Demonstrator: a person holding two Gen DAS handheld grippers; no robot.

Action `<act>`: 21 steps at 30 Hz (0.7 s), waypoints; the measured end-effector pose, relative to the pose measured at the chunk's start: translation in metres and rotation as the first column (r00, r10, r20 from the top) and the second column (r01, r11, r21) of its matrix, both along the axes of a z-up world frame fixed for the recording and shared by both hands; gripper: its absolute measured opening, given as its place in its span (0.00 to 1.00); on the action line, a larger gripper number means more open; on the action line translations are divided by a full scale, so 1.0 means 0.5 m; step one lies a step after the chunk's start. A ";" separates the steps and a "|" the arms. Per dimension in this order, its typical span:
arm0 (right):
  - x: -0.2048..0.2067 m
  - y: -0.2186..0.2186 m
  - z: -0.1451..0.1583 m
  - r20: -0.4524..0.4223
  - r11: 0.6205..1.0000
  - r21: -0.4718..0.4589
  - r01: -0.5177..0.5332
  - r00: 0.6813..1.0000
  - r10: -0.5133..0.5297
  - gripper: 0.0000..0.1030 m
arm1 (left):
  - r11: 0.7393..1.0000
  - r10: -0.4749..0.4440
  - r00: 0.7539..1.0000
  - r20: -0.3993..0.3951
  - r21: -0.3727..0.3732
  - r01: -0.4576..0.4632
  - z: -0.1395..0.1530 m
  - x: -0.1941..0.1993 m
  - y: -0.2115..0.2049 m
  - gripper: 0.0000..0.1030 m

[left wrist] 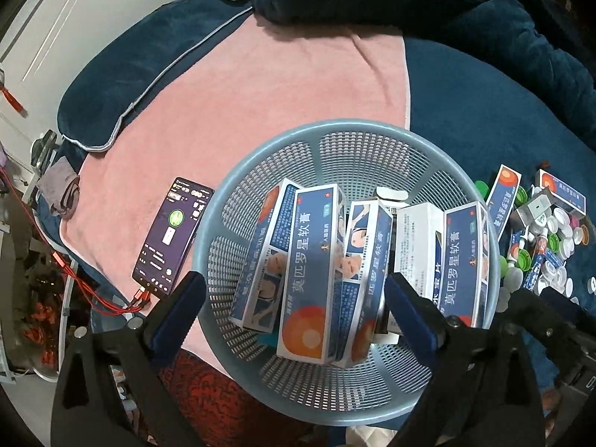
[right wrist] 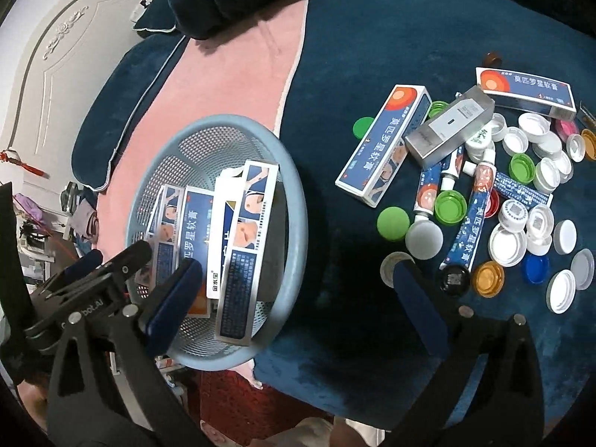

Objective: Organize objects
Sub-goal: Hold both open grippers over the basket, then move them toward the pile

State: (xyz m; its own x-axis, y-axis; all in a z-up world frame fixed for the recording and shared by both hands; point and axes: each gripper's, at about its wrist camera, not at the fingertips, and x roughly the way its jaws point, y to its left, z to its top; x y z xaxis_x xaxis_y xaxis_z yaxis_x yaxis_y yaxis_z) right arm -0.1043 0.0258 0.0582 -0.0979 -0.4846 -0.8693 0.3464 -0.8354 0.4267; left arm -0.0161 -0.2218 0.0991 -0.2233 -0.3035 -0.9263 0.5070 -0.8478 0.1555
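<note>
L gripper (left wrist: 294, 283) angled steeply down over blue mesh basket (left wrist: 372, 130), jaws spread wide, nothing pinched; fingertips straddle upright ointment boxes (left wrist: 309, 260) packed inside basket. R gripper (right wrist: 294, 275) also tilted down, jaws spread wide, empty; left finger over basket's near edge, right finger over dark blue blanket (right wrist: 372, 56). Basket sits partly on pink towel (right wrist: 238, 74). To its right on blanket: loose boxes (right wrist: 383, 141), silver box (right wrist: 447, 126), tubes (right wrist: 473, 212), scattered bottle caps (right wrist: 506, 242). Phone (left wrist: 171, 234) on towel, left of basket.
</note>
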 end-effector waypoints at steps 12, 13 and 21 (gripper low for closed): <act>0.006 0.002 -0.003 0.001 1.000 0.017 -0.011 1.000 0.011 1.00 | 1.000 -0.002 1.000 -0.001 -0.009 0.002 0.011 0.002 0.003 0.95; 0.006 0.003 -0.003 0.000 1.000 0.018 -0.011 1.000 0.011 1.00 | 1.000 -0.003 1.000 -0.002 -0.010 0.003 0.012 0.002 0.003 0.95; 0.007 0.011 -0.004 0.001 0.999 0.033 -0.005 1.000 0.005 1.00 | 1.000 -0.012 1.000 -0.005 -0.013 0.012 0.019 0.001 0.011 0.97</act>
